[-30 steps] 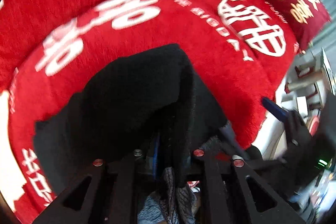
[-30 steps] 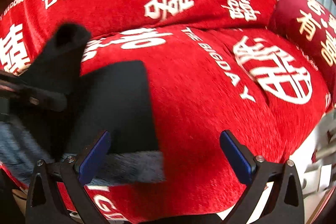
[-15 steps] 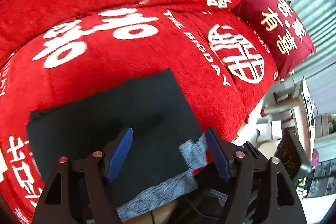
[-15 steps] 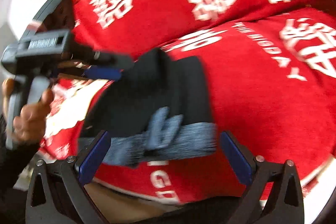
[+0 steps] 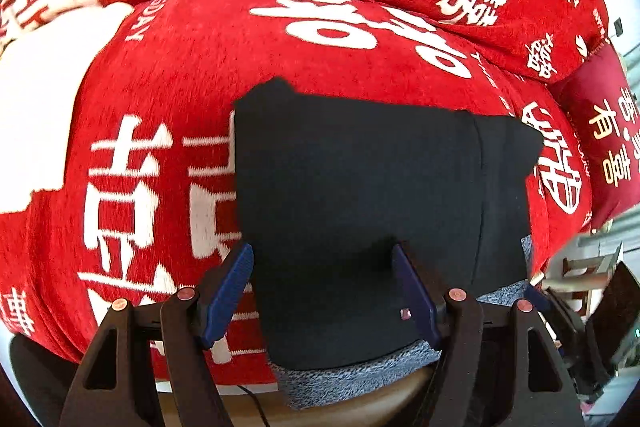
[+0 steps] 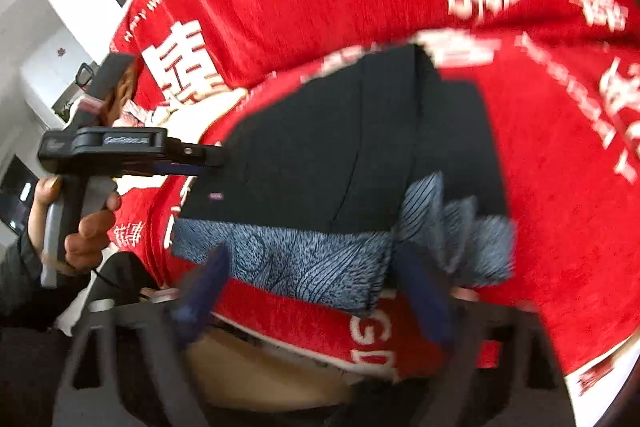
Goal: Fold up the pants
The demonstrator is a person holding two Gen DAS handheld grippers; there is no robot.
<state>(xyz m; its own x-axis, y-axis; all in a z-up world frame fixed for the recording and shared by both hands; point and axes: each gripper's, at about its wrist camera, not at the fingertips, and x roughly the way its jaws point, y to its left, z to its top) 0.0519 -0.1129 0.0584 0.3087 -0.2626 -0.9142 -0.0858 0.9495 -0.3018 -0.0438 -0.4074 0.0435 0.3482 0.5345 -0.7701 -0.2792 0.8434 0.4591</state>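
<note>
Two claws frame one pair of black pants (image 5: 360, 195) lying folded flat on a red sofa cover (image 5: 180, 87) printed with white characters. Nearest the lens, the left claw (image 5: 324, 291) stands released, its two blue pads either side of the pants' near edge, gripping nothing. The right claw (image 6: 312, 291), blurred, is likewise spread apart over the grey patterned lining (image 6: 304, 259) showing at the pants' near hem. Beyond, in the right wrist view, the person's left hand (image 6: 76, 223) holds the other tool's handle. Farthest back, one dark red cushion (image 5: 600, 131) with gold characters sits at the sofa's right end.
</note>
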